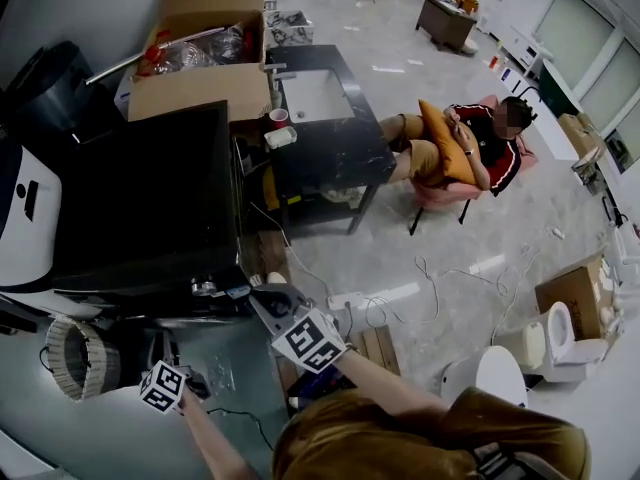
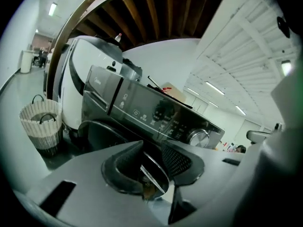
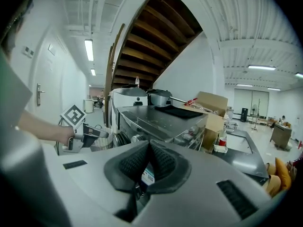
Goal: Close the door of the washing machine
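The black washing machine (image 1: 150, 198) stands at the left of the head view, its front turned towards me. The left gripper view shows its control panel (image 2: 156, 112), a silver knob (image 2: 199, 137) and the dark round door (image 2: 102, 129) below; whether the door is fully closed I cannot tell. My left gripper (image 1: 190, 384) hangs low in front of the machine, its jaws (image 2: 151, 148) apart with nothing between them. The right gripper (image 1: 262, 296) is higher, by the machine's front right corner near the knob (image 1: 205, 288). Its tips (image 3: 149, 146) meet, holding nothing.
A wicker basket (image 1: 80, 358) (image 2: 42, 124) stands left of the machine, beside a white appliance (image 1: 25, 218). A cardboard box (image 1: 205, 48) lies behind the machine's top. A black table with a sink (image 1: 320, 118) and a seated person (image 1: 470, 148) are to the right. Cables (image 1: 430, 278) cross the floor.
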Tool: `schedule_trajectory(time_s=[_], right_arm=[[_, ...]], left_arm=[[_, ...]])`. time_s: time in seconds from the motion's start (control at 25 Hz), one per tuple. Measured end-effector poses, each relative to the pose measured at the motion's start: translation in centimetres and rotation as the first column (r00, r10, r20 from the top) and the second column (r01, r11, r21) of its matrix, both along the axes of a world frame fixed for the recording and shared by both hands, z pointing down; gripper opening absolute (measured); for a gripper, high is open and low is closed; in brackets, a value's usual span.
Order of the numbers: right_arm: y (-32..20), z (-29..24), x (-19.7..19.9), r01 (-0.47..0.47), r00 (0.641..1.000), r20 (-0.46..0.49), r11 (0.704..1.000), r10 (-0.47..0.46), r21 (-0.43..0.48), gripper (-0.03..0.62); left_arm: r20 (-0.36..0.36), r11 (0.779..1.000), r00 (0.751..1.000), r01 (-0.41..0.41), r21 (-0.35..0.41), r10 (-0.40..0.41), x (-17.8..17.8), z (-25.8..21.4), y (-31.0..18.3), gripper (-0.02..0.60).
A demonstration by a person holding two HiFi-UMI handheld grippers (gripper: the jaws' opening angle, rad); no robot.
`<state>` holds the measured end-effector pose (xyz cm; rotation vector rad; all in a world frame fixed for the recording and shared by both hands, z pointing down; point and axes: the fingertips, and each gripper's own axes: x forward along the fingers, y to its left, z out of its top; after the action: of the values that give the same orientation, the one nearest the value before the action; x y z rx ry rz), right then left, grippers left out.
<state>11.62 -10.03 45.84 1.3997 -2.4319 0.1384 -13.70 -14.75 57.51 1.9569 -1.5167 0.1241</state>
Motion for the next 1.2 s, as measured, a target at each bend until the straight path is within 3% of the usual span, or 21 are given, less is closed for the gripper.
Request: schedule_trajectory(time_s=[0.28, 0.36, 0.52, 1.2], right_arm=[[1.2, -3.0, -1.3, -0.002, 1.0, 0.025, 0.998, 0.0, 0.068, 0.012], [1.5, -4.0, -1.5, -0.008, 0.999, 0.043, 0.996, 0.004, 0.091, 0.012], [2.6, -5.1, -2.0, -0.017, 0.997, 0.08, 0.993, 0.008, 0.113, 0.012], [4.8, -6.0, -4.3, 0.063, 0.994, 0.085, 0.992, -0.072, 0.111, 0.012]], left_arm=[[0.11, 0.985, 0.994, -0.023, 0.173, 0.004, 1.2, -7.6, 4.0, 0.06], [0.119, 0.972, 0.993, -0.013, 0.233, -0.015, 1.3, -9.9, 5.0, 0.029], [0.104, 0.945, 0.994, 0.003, 0.326, -0.039, 1.5, -13.4, 6.9, 0.025], [0.109, 0.934, 0.99, 0.04, 0.355, -0.084, 1.4, -15.7, 10.7, 0.025]])
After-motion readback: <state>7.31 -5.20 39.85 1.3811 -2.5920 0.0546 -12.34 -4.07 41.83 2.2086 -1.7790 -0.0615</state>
